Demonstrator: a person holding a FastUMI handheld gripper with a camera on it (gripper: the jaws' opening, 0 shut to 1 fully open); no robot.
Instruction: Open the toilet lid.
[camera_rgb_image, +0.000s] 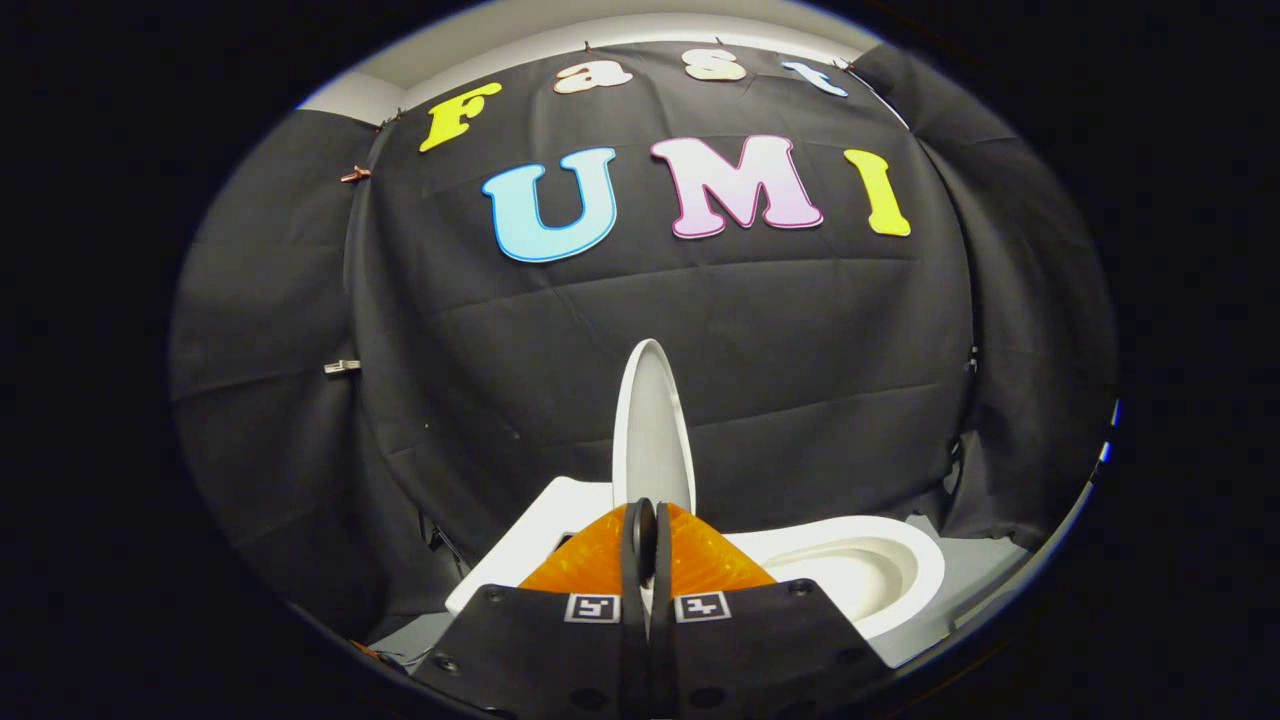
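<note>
The white toilet lid (653, 430) stands nearly upright, seen edge-on, rising straight up from between my fingers. My gripper (646, 545) is shut on the lid's lower edge; its orange fingers (590, 562) and black pads press on it from both sides, and a sliver of white shows between the pads. To the right of the fingers lies the open white toilet bowl (868, 572) with its rim uncovered. The lid's hinge end is hidden behind the fingers.
A flat white part of the toilet (540, 530) extends to the left of the fingers. Black cloth hangs close behind the toilet and around both sides. A grey floor (985, 580) shows to the right of the bowl.
</note>
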